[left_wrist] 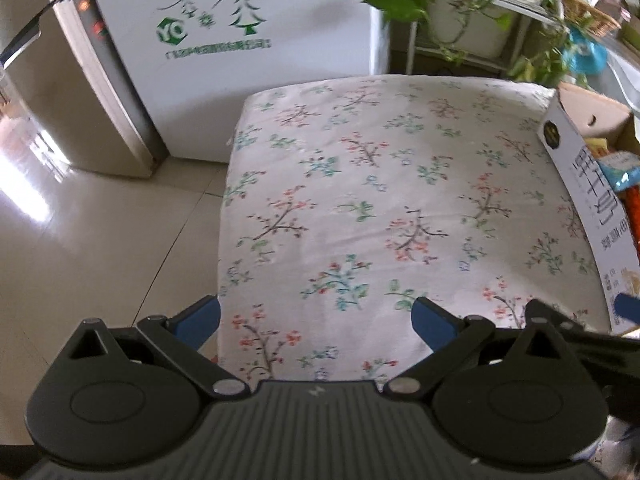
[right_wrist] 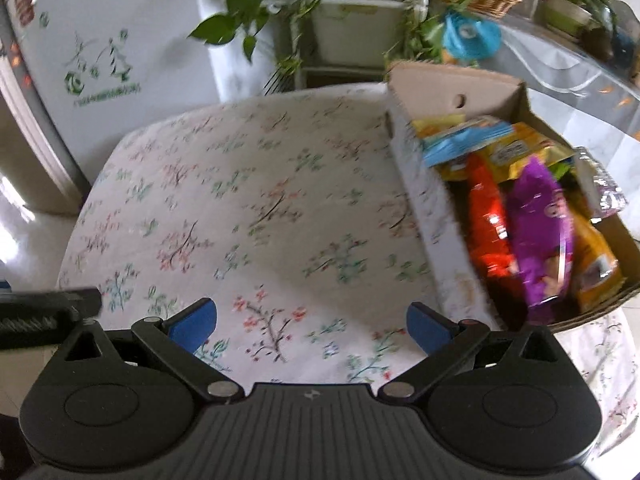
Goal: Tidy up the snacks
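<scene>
Snack packets (right_wrist: 520, 208) piled in cardboard box (right_wrist: 452, 236), at 2 o'clock on floral-cloth counter (right_wrist: 248, 208); orange, purple, yellow, blue bags jumbled. Cloth bare elsewhere. Fits either packing finished or unpacking ahead; cannot tell which. Left hand-held gripper (left_wrist: 316, 320) wide, holding nothing; right hand-held gripper (right_wrist: 312, 322) same, hovering at 6 o'clock. White fridge (left_wrist: 240, 40) at 11, potted vine (right_wrist: 280, 12) at 12; box wall tall, shields packets.

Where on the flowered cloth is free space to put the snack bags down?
Nearly all the flowered cloth lies bare, from the white cabinet side across to the cardboard box. Both grippers, left and right, are open. The box is crowded with snack bags.
</scene>
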`<state>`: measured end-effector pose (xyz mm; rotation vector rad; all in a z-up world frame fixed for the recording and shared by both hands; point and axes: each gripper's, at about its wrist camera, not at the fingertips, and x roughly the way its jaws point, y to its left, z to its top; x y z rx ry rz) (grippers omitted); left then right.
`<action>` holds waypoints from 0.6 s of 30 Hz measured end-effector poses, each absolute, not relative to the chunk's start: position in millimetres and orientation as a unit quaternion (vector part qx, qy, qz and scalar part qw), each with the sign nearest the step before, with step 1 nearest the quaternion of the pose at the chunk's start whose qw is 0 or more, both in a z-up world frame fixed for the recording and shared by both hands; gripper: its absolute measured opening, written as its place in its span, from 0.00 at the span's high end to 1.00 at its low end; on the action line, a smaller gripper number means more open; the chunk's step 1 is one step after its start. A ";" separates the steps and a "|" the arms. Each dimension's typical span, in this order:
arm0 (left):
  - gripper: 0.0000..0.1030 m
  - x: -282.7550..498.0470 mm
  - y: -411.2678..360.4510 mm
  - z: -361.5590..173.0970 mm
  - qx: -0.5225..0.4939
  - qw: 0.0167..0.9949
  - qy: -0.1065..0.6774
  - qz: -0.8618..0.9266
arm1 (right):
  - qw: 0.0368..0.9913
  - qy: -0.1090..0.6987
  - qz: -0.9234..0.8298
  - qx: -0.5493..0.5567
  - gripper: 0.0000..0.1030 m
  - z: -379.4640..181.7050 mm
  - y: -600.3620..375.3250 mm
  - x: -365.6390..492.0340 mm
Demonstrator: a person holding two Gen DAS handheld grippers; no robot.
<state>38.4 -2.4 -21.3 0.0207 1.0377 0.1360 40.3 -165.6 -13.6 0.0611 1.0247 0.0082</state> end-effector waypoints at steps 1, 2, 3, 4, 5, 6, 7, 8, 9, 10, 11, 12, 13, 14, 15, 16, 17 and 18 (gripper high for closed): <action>0.02 38.0 0.7 -21.6 0.008 0.867 0.494 0.066 | 0.871 0.491 0.007 0.025 0.00 -16.7 -161.4 40.4; 0.02 37.5 4.0 -21.8 0.007 0.867 0.493 0.068 | 0.870 0.492 0.010 0.021 0.00 -19.6 -157.2 40.5; 0.02 37.1 7.0 -21.9 0.006 0.868 0.492 0.069 | 0.869 0.495 0.014 0.017 0.00 -23.2 -153.0 41.1; 0.02 37.4 10.1 -22.3 0.003 0.868 0.492 0.070 | 0.868 0.496 0.017 0.013 0.00 -26.7 -149.0 41.7; 0.02 37.4 12.3 -22.5 0.000 0.868 0.492 0.070 | 0.868 0.496 0.019 0.011 0.00 -30.1 -145.1 42.7; 0.02 37.2 14.4 -22.4 -0.004 0.868 0.492 0.069 | 0.868 0.497 0.021 0.011 0.00 -33.8 -141.5 43.9; 0.02 37.1 15.8 -22.4 -0.005 0.868 0.492 0.067 | 0.868 0.496 0.021 0.012 0.00 -36.7 -138.7 44.3; 0.02 37.1 16.9 -22.6 -0.007 0.868 0.492 0.067 | 0.869 0.495 0.020 0.013 0.00 -40.5 -135.5 45.2; 0.02 37.2 17.9 -22.9 -0.009 0.868 0.492 0.067 | 0.869 0.495 0.020 0.012 0.00 -43.9 -132.5 46.3; 0.02 37.5 19.5 -23.6 -0.011 0.867 0.493 0.067 | 0.868 0.495 0.021 0.011 0.00 -48.0 -129.5 47.4; 0.02 37.7 20.7 -24.1 -0.014 0.867 0.494 0.067 | 0.868 0.495 0.020 0.008 0.00 -51.7 -126.9 48.5; 0.02 38.0 21.8 -24.4 -0.016 0.867 0.494 0.067 | 0.869 0.495 0.018 0.005 0.00 -55.6 -124.6 49.6; 0.02 38.3 22.5 -24.7 -0.018 0.866 0.495 0.066 | 0.870 0.493 0.014 0.003 0.00 -59.9 -122.2 50.4; 0.02 38.6 23.1 -24.6 -0.020 0.866 0.495 0.066 | 0.878 0.479 0.010 0.002 0.00 -61.3 -120.4 49.0; 0.01 39.1 23.9 -24.7 -0.022 0.865 0.496 0.066 | 0.883 0.470 0.009 0.003 0.00 -62.5 -118.7 48.6; 0.01 39.3 24.3 -25.1 -0.024 0.865 0.497 0.066 | 0.886 0.463 0.007 0.004 0.00 -63.2 -117.5 48.6; 0.01 39.8 24.8 -25.4 -0.026 0.865 0.497 0.065 | 0.889 0.458 0.003 0.004 0.00 -63.7 -116.4 48.8; 0.01 39.8 24.7 -25.9 -0.027 0.864 0.498 0.065 | 0.893 0.450 0.001 0.003 0.00 -64.5 -115.3 49.0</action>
